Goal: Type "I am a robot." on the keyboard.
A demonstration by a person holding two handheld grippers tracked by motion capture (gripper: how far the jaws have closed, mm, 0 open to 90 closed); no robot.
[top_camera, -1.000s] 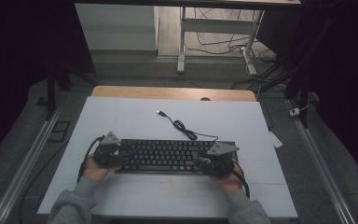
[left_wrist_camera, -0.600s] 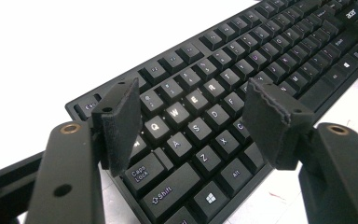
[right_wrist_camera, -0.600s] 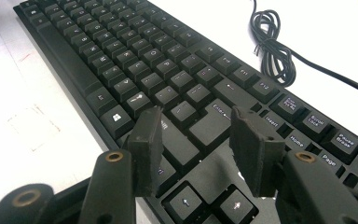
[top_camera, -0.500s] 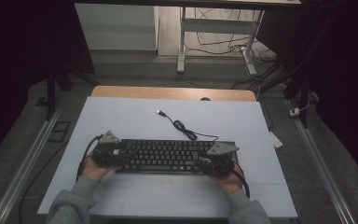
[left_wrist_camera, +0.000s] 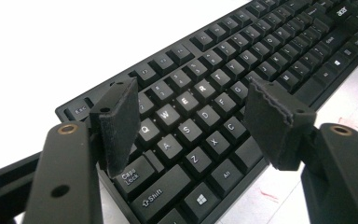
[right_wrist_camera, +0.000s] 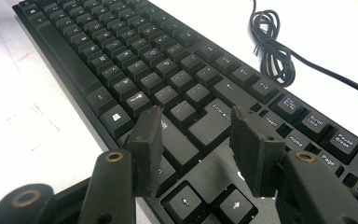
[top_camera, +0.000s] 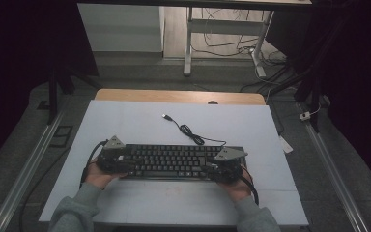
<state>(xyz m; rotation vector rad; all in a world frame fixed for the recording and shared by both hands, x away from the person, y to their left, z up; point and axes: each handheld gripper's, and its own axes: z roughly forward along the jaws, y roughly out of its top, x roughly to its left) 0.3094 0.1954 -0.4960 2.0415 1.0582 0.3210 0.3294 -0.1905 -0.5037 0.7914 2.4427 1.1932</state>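
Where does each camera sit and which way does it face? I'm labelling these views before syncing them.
High view: above the person's side, looking forward and down on the white table; forearms, hands, left gripper and right gripper show.
Left gripper view: rides the left gripper, looking along its open jaws over the black plastic keyboard.
Right gripper view: rides the right gripper, jaws open, facing the coiled black cable.
Shared: all three show the keyboard.

In the high view the grippers hide both ends of the keyboard (top_camera: 174, 161), and its key legends are too small to read. In the right gripper view the cable (right_wrist_camera: 279, 51) runs off the right edge, and the keyboard's number pad is cut off there.
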